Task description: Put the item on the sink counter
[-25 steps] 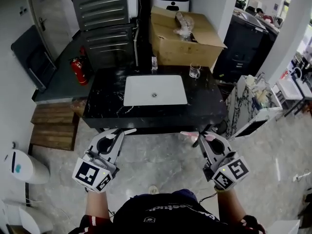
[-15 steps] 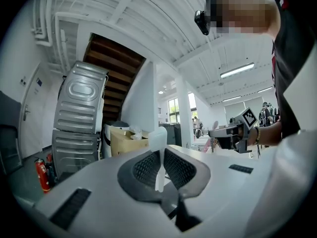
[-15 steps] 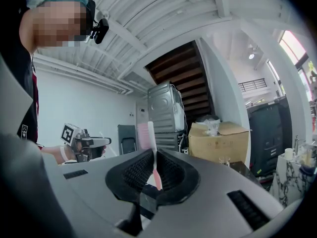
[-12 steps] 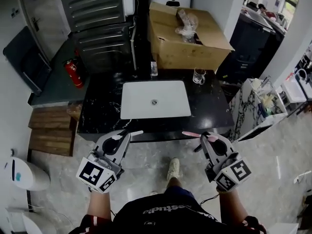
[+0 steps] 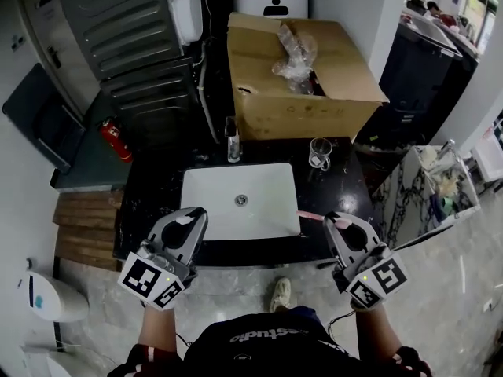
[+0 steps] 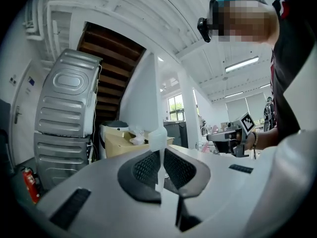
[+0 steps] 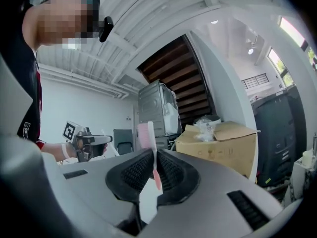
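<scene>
The black marble sink counter (image 5: 154,203) with its white basin (image 5: 240,199) lies just ahead in the head view. My left gripper (image 5: 198,213) is over the counter's front left edge, shut on a white toothbrush (image 6: 157,142) that stands up between the jaws in the left gripper view (image 6: 159,158). My right gripper (image 5: 330,220) hovers at the counter's front right, shut on a pink toothbrush (image 5: 311,216) whose head points left toward the basin. In the right gripper view (image 7: 153,165), the pink toothbrush (image 7: 150,145) stands upright between the pads.
A clear glass (image 5: 320,153) and a small bottle (image 5: 233,149) stand at the counter's back edge. Behind them is an open cardboard box (image 5: 302,85). Stacked grey machines (image 5: 130,45) and a red fire extinguisher (image 5: 115,140) are at the left, a white bin (image 5: 51,298) on the floor.
The person has stepped up to the counter. Both grippers have moved forward, from over the floor to over the counter's front edge, each still holding its toothbrush.
</scene>
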The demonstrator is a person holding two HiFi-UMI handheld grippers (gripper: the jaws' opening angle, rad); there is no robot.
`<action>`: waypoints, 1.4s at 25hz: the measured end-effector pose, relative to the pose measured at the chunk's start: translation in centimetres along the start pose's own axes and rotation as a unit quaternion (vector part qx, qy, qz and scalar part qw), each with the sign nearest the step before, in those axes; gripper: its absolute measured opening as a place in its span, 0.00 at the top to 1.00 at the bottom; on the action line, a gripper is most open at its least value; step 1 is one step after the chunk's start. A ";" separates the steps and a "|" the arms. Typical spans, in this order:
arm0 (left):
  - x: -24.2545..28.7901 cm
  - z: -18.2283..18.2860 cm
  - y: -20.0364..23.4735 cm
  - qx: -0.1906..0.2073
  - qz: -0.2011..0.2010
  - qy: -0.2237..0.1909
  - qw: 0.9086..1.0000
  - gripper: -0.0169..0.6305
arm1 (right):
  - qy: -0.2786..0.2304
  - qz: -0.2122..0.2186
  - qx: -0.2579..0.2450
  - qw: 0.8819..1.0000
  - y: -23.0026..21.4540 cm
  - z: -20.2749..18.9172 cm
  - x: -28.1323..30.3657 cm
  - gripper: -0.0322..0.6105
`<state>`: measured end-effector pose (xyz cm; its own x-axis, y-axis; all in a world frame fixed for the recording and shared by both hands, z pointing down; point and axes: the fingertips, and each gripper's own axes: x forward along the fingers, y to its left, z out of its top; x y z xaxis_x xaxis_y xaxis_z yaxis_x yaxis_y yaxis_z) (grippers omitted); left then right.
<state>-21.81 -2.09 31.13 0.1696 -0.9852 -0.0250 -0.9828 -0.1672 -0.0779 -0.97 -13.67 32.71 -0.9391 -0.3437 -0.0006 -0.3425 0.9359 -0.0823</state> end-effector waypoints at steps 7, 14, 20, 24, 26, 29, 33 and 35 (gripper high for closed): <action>11.2 -0.2 0.1 -0.007 -0.015 0.004 1.000 0.93 | 0.003 -0.020 0.018 1.000 -10.0 0.2 1.6 0.87; 15.9 -0.9 1.5 -0.013 -0.031 0.010 0.999 0.93 | 0.009 -0.062 0.017 0.998 -16.3 0.2 4.4 0.87; 17.4 -2.6 4.1 -0.027 -0.035 0.015 0.999 0.93 | 0.011 -0.106 0.003 0.994 -21.1 -0.4 8.6 0.87; 18.7 -3.7 5.4 -0.037 -0.047 0.017 0.998 0.93 | 0.017 -0.138 0.009 0.990 -24.1 -2.2 11.3 0.87; 19.4 -4.0 6.0 -0.039 -0.052 0.017 0.998 0.93 | 0.021 -0.151 0.016 0.988 -25.6 -3.5 12.5 0.87; 20.3 -4.2 6.6 -0.041 -0.060 0.016 0.997 0.93 | 0.032 -0.165 0.023 0.986 -27.5 -5.6 14.1 0.87; 21.0 -5.0 7.3 -0.034 -0.063 0.024 0.997 0.93 | 0.063 -0.173 0.040 0.982 -29.5 -9.3 15.7 0.87; 21.2 -5.5 7.5 -0.038 -0.062 0.029 0.997 0.93 | 0.075 -0.177 0.056 0.980 -30.4 -11.1 16.3 0.87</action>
<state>-26.01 -24.47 35.51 0.2875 -0.9570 0.0376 -0.9577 -0.2877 -0.0014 -6.18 -46.84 46.21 -0.7589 -0.6216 0.1942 -0.6497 0.7431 -0.1602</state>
